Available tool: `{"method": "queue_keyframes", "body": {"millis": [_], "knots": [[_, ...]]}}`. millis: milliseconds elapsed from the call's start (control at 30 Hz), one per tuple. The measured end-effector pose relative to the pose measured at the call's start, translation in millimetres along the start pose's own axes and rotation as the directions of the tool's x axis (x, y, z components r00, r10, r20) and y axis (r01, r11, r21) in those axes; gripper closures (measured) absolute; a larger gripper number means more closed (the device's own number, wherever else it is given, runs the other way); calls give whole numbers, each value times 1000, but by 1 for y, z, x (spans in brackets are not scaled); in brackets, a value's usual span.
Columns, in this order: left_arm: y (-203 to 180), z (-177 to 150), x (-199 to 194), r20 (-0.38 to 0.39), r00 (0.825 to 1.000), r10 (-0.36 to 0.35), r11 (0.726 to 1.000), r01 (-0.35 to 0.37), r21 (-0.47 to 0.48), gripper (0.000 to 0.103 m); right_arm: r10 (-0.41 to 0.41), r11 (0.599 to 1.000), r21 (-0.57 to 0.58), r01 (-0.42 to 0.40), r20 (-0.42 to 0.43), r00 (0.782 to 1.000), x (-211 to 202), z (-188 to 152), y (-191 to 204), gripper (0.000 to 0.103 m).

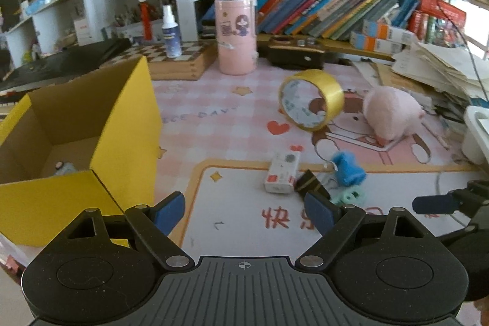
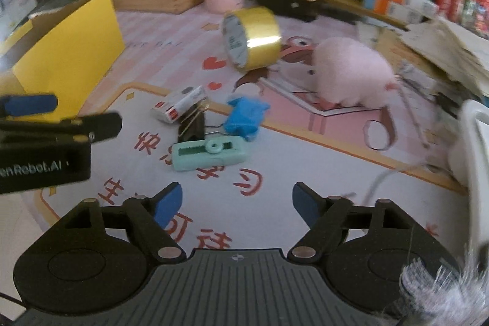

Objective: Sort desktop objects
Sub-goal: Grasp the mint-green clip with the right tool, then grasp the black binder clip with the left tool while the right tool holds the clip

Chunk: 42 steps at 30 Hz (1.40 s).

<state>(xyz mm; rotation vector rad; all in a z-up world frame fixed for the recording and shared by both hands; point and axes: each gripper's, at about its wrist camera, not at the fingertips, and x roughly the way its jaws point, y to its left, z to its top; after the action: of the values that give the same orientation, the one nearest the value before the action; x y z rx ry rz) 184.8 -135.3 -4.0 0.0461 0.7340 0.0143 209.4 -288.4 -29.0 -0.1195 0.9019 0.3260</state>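
While both tongs, left [image 1: 244,211] and right [image 2: 237,205], hang released with nothing between their pads, the yellow box [image 1: 122,124] stands open at the table's [image 1: 244,222] left edge. Inside it lies one small thing, too blurred to name. Tape roll [image 1: 311,100], pink plush [image 1: 392,115], white packet [image 1: 282,176], black clip [image 2: 192,127], blue toy [image 2: 244,116] and green sharpener [image 2: 211,153] lie outside on the mat.

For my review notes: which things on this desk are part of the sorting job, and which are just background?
Job items: yellow box, gold tape roll, pink plush, blue toy, mint sharpener, black binder clip, small white packet.

Background: books, pink canister, spray bottle, chessboard.
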Motion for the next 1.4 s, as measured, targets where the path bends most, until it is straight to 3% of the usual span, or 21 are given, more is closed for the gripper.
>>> {"method": "queue_keyframes", "body": {"millis": [367, 467, 600, 800, 1067, 1133, 1300, 1400], "knots": [[7, 7, 8, -24, 997, 76, 997, -77, -11, 15, 59, 996, -62, -60, -18, 998, 35, 15, 6, 21], [7, 9, 11, -30, 996, 86, 996, -86, -8, 15, 69, 995, -65, -71, -20, 997, 42, 17, 6, 24], [7, 11, 15, -40, 995, 88, 996, -88, -5, 15, 64, 992, -106, -63, 12, 998, 43, 17, 9, 37], [-1, 15, 24, -51, 997, 60, 998, -60, 2, 15, 47, 994, -105, -42, 44, 998, 34, 16, 0, 37], [-27, 19, 43, -75, 996, -44, 999, 46, 24, 17, -84, 996, -8, 85, 101, 991, 12, 9, -35, 37], [-34, 18, 46, -81, 994, -74, 996, 78, 38, 23, -106, 994, 21, 104, 103, 989, 9, 7, -45, 37], [-50, 20, 53, -97, 988, -118, 990, 125, 70, 52, -135, 990, 51, 130, 110, 985, 2, 1, -60, 37], [-58, 22, 56, -84, 989, -121, 988, 128, 91, 60, -146, 988, 62, 140, 105, 984, 1, -1, -66, 37]]}}
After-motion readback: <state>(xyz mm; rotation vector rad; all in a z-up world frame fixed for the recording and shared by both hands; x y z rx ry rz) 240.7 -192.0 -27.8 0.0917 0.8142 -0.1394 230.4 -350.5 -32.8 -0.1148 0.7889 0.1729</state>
